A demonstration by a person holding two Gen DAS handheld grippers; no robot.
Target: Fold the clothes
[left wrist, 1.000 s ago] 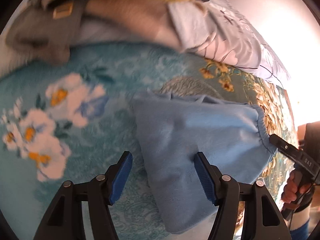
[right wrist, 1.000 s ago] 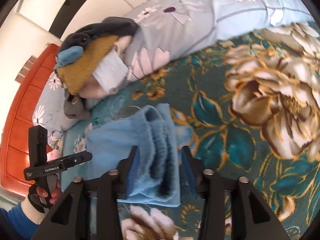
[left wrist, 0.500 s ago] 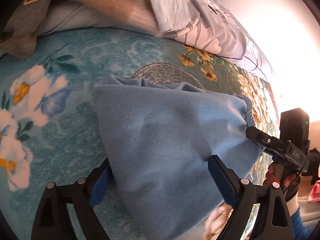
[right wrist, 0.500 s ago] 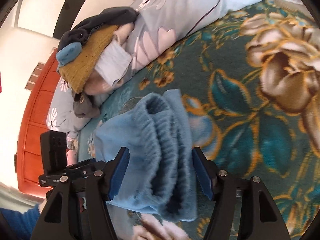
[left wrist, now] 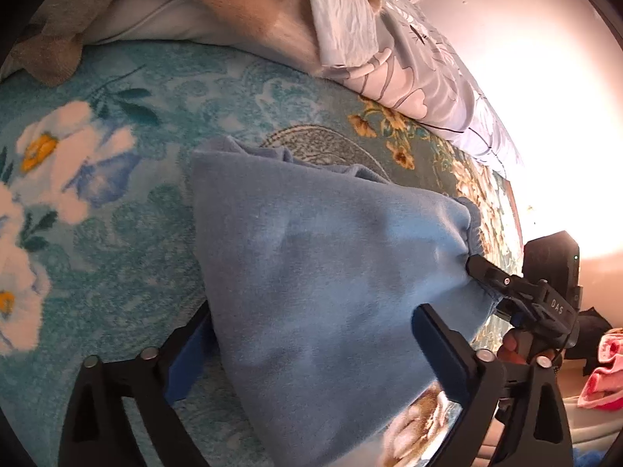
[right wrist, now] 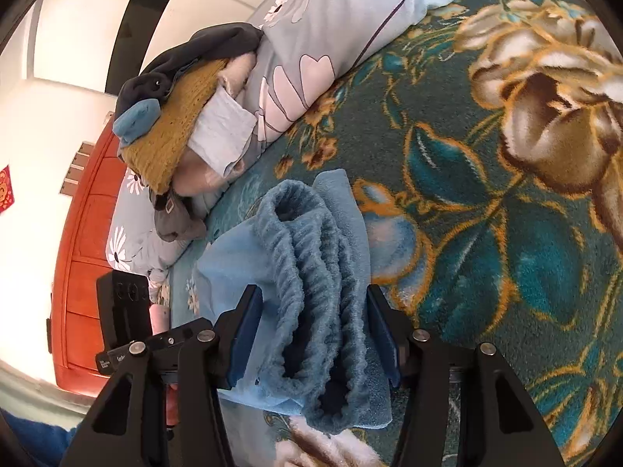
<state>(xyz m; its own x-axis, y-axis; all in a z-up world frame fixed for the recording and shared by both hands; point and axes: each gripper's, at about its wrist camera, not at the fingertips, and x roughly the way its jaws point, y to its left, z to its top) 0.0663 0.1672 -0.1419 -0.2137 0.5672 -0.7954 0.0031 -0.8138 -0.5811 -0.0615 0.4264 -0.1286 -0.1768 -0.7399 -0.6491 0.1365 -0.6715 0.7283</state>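
Folded light-blue fleece garment [left wrist: 323, 272] on floral bed blanket [left wrist: 97, 233], long axis left-right between grippers. Left gripper [left wrist: 311, 346] spread wide over plain end, not clamped. Right gripper [right wrist: 315, 334] parted, straddling ribbed waistband [right wrist: 311, 272], nearer.

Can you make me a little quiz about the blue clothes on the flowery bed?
1. True or false: the left gripper has its jaws spread wide on either side of the light blue garment.
2. What lies between the right gripper fingers? A) a yellow sweater B) the garment's ribbed edge C) a pillow
3. Fill in: the garment lies on a floral ____.

Key: 1 true; 2 B; 3 blanket.
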